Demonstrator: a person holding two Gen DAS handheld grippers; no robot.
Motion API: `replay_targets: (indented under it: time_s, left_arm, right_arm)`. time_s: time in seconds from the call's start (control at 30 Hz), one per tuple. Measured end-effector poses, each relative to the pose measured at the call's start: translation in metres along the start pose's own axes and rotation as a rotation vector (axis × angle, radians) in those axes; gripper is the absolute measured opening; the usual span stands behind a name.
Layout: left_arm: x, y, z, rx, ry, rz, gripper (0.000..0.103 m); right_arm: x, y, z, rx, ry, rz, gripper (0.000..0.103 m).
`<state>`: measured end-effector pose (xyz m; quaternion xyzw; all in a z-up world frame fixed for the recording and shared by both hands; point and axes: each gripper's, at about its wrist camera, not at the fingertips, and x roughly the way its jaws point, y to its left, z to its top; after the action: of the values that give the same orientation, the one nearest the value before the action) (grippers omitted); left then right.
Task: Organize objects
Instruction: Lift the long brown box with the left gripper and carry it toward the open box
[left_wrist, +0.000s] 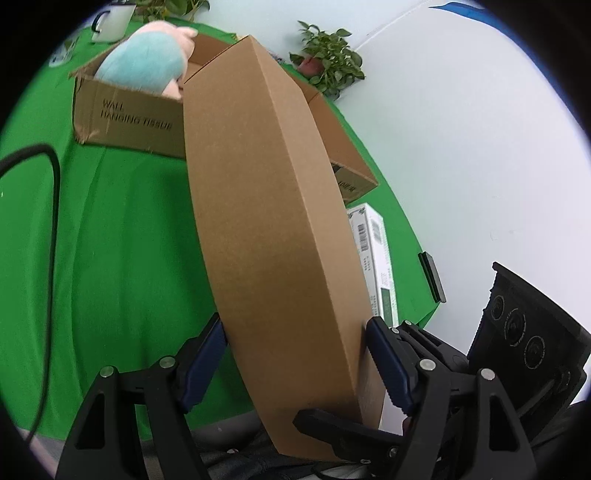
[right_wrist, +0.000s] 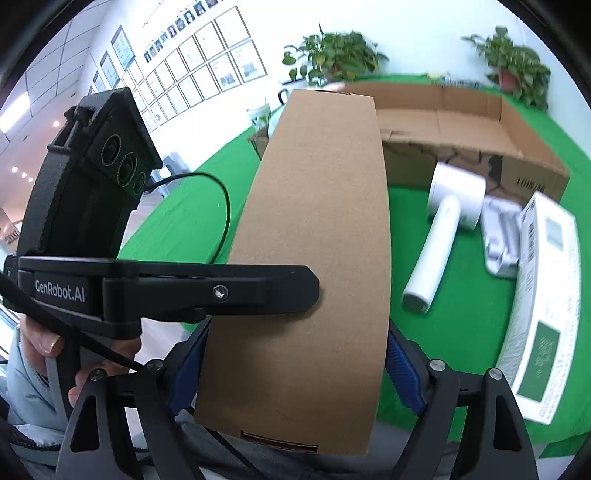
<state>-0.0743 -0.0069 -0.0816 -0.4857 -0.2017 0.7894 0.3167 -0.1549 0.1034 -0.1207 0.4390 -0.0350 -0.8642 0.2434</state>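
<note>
The flat box (left_wrist: 266, 236) fills the centre of both wrist views, lifted clear of the green cloth (left_wrist: 122, 236) and held between the two grippers. In the left wrist view the left gripper (left_wrist: 295, 354) has its blue pads on the box's two sides near the lower end, so it is closed on it. In the right wrist view the right gripper (right_wrist: 295, 369) straddles the box's broad face at the lower centre, pads at both edges and seemingly pressing. Gripping it from two directions probably keeps so long a piece from swinging. The box's far end points toward the open carton (right_wrist: 461, 122) at the top of the frame, which looks like the place it is meant for. A plush toy (left_wrist: 147, 62) already sits in that carton, upper left in the left view. On the cloth at the right lie a white handheld device (right_wrist: 443, 221), a tray (right_wrist: 502, 236) and a white package (right_wrist: 546, 295), apparently not yet sorted.
</note>
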Motion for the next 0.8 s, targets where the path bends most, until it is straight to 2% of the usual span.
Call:
replay_targets:
  time_s: [0.3,0.63,0.8]
  left_arm:
    - [-0.006,-0.019,0.024,0.063,-0.066,0.000,0.073]
    - [-0.011,-0.034,0.061,0.136,-0.120,-0.005,0.072]
    - [0.004,-0.042,0.079,0.143,-0.123,0.000,0.072]
  right_arm:
    - [-0.021,0.008,0.018,-0.012,-0.094,-0.065,0.080]
    - [-0.037,0.005,0.059,-0.004,-0.170,-0.121,0.079]
    - [-0.033,-0.001,0.077,0.012,-0.188,-0.130,0.079]
